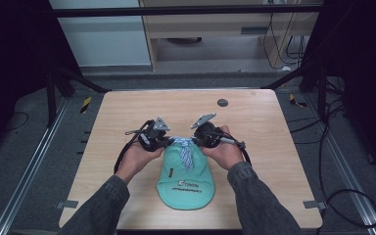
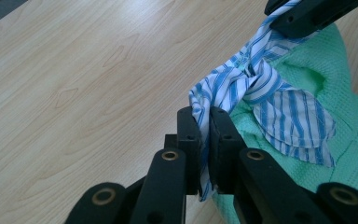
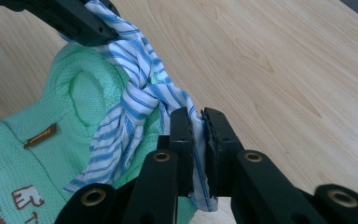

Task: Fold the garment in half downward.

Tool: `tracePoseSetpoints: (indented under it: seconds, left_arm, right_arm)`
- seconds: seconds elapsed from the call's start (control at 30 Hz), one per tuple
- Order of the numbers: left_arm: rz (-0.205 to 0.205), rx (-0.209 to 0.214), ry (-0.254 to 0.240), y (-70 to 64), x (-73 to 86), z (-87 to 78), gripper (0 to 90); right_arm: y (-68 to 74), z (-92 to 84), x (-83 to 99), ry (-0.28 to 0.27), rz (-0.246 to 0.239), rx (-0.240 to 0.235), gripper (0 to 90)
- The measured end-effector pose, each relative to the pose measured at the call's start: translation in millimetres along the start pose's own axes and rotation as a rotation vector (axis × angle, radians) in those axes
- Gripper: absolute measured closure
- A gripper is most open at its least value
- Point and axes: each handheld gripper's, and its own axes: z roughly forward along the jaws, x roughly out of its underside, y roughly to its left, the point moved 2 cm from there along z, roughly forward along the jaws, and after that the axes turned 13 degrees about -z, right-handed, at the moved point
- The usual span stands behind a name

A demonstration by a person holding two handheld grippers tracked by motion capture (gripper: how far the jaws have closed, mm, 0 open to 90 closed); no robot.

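Now, all relative to the green garment (image 1: 186, 178) | left gripper (image 1: 165, 142): at its far-left corner, clamped on the striped cloth (image 1: 185, 149) | cloth: knotted over its far edge, folds hiding the knot's core | right gripper (image 1: 199, 141): far-right corner, clamped on cloth | table (image 1: 127, 112): beneath | garment print: cut off.

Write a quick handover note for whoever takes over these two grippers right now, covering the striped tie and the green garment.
Left gripper: shut on one end of the blue-and-white striped tie.
Right gripper: shut on the other end.
Green garment: lies on the wooden table, near the front edge, tie at its top end.
Done: a knot sits in the middle of the tie, between the two grippers.
Left: probably pull the ends apart to snug the knot, then release; how tight it is I cannot tell.
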Motion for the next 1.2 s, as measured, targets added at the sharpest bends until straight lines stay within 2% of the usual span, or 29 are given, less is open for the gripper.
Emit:
tracePoseSetpoints:
  seconds: [0.33, 0.4, 0.67, 1.2]
  left_arm:
    - [0.022, -0.004, 0.010, 0.0, -6.5, -2.7, 84.4]
    - [0.013, -0.003, 0.004, -0.3, -7.9, -3.5, 84.4]
    - [0.020, -0.008, 0.023, 1.0, -16.2, -7.9, 84.2]
    - [0.033, -0.029, 0.003, 2.6, -26.1, -12.2, 84.1]
  right_arm:
    - [-3.5, -2.2, -4.2, 0.011, -0.018, 0.004, 82.5]
    - [-4.5, -3.8, -5.6, 0.013, -0.025, 0.006, 82.5]
    - [-9.1, -8.3, -11.4, 0.015, -0.031, 0.014, 82.4]
    - [-14.3, -12.9, -17.9, 0.005, -0.033, 0.036, 82.3]
